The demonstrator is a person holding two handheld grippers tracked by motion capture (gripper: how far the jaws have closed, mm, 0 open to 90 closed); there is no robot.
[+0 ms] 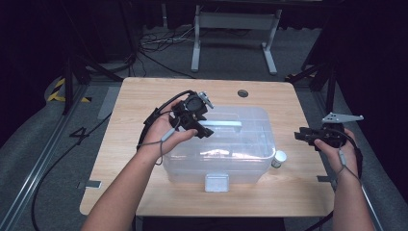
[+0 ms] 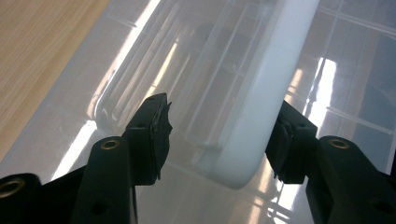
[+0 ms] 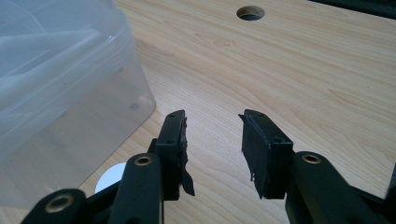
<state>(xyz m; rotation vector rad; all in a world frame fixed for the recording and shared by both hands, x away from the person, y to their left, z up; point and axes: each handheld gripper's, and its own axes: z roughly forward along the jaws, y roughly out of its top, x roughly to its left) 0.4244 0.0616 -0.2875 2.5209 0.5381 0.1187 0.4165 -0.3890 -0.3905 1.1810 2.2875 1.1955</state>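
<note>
A clear plastic storage box (image 1: 250, 161) stands in the middle of the wooden table (image 1: 144, 96), with its lid (image 1: 250, 139) on. A pale handle (image 1: 225, 123) lies across the lid. My left gripper (image 1: 203, 129) hovers over the handle's left end. In the left gripper view the handle (image 2: 261, 93) sits between the jaws of the left gripper (image 2: 222, 101); a gap shows beside one pad, so it is open. My right gripper (image 1: 301, 135) is held to the right of the box, and in its own view the right gripper (image 3: 214, 116) is open and empty above bare wood.
A small white round cap or jar (image 1: 279, 157) stands on the table by the box's right front corner, also seen low in the right gripper view as a white disc (image 3: 109, 179). A latch (image 1: 216, 182) closes the box front. A cable hole (image 1: 242, 93) is at the back.
</note>
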